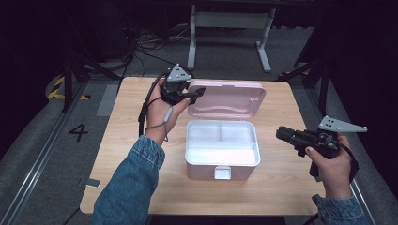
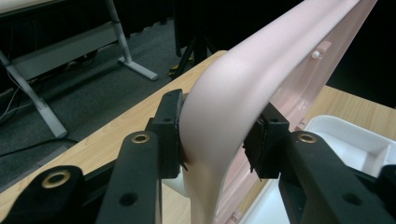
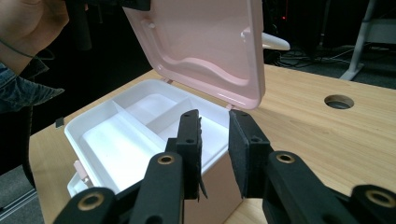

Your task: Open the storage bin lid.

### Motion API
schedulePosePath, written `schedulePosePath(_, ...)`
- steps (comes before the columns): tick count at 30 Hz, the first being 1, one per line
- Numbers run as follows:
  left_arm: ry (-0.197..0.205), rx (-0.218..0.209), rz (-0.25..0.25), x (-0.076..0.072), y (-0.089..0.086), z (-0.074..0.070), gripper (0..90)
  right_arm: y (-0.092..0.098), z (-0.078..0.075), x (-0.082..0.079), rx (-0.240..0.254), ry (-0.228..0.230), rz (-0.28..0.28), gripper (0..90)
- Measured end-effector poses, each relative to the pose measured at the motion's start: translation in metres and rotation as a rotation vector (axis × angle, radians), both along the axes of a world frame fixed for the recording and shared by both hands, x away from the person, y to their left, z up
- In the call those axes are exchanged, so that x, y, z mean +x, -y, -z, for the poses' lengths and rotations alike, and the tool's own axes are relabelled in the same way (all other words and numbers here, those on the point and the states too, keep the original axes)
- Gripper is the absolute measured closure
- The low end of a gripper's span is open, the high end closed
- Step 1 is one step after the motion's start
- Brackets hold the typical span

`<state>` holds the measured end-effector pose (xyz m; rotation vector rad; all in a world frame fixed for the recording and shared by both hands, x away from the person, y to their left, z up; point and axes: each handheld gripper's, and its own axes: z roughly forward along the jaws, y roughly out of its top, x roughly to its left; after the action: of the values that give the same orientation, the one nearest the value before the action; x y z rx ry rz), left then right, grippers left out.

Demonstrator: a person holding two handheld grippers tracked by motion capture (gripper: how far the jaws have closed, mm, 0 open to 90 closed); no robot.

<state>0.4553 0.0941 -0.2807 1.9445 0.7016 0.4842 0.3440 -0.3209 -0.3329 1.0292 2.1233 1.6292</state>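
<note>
While the left tool [image 1: 196,93] clamps the pink lid's [image 1: 230,98] left corner to prop the box [image 1: 221,161] open — tray bare — the right tool [image 1: 281,132] waits empty, jaws slightly parted, over the bench [image 1: 126,140].

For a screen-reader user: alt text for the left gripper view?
The left gripper clamps the rounded corner of a pink box lid, which is raised open. The white tray sits lower right, on a wooden table.

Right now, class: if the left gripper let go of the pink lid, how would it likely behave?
The lid looks like stiff moulded plastic, so probably no flopping. It stands open, pinched at its corner by the left gripper; released, it might swing on its hinge. The box looks empty, likely light.
</note>
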Motion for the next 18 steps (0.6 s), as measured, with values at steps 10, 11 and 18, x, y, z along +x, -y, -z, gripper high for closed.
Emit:
schedulePosePath(10, -0.026, -0.007, -0.035, 0.019, 0.003, 0.003, 60.2, 0.011, 0.004, 0.007, -0.005, -0.004, 0.016, 73.9)
schedulePosePath(11, -0.027, -0.004, -0.035, 0.020, 0.003, 0.003, 60.1, 0.013, 0.006, 0.008, -0.016, -0.009, 0.023, 73.7)
schedulePosePath(18, -0.051, -0.013, -0.058, 0.030, 0.005, 0.005, 58.9, 0.015, 0.022, 0.022, -0.125, -0.043, 0.067, 68.9)
